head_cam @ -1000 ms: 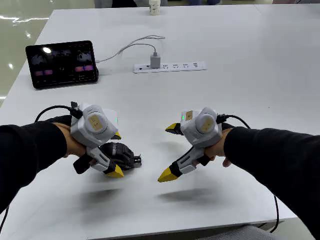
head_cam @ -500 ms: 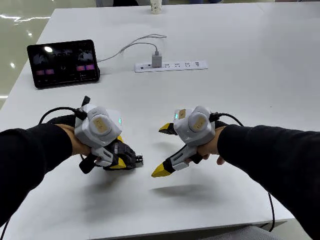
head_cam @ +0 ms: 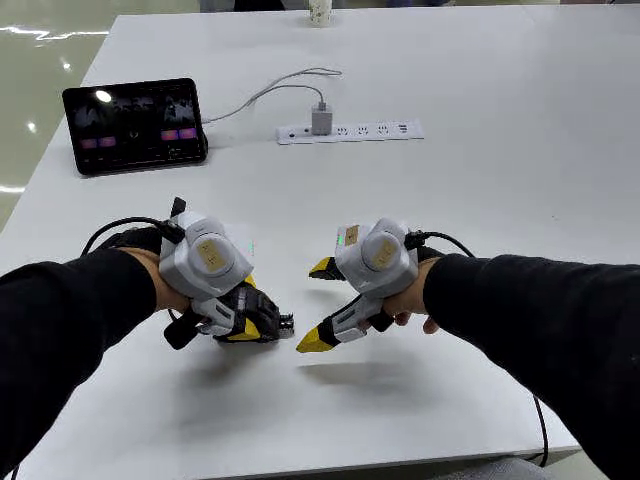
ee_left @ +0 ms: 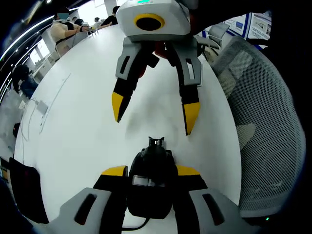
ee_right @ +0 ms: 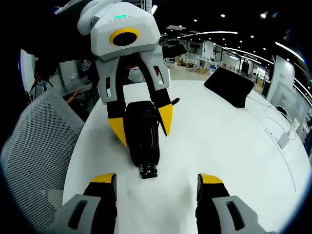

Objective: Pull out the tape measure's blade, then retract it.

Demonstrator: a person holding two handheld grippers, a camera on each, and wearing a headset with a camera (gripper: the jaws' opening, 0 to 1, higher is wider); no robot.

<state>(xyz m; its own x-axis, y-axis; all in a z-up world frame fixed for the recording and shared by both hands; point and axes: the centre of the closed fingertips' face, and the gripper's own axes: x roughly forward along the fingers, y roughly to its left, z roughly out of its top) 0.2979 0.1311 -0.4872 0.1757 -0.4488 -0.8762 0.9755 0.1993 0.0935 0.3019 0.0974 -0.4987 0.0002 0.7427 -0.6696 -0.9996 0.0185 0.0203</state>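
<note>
— What is the left gripper (head_cam: 252, 308) doing?

— It is clamping the tape measure (ee_left: 151, 183). The black case is sitting deep between its two yellow-tipped jaws, one jaw pressing on each flat side.

— And where is the hook (ee_left: 156, 142) pointing?

— Forward, out past the left jaw tips. It is sitting tight at the case's mouth, and the blade is not yet drawn out.

— Is the case touching the table (head_cam: 450, 180)?

— It is hanging very low over it; I cannot tell whether it is touching.

— What about the right gripper (head_cam: 316, 305)?

— Its jaws are standing wide apart and holding nothing. It is facing the left one, tip to tip. In the right gripper view the hook is lying just ahead of the gap between the right jaws, a little nearer the left-hand tip, and touching neither.

— Anything beyond the jaws?

— Well ahead of both grippers in the head view, a tablet (head_cam: 135, 125) is glowing. A power strip (head_cam: 350, 131) with a plugged-in charger (head_cam: 321, 120) is lying beside it. A cup (head_cam: 320, 12) is standing at the far edge. Beyond the right gripper, in the left gripper view, a mesh chair (ee_left: 263, 126) is showing.
</note>
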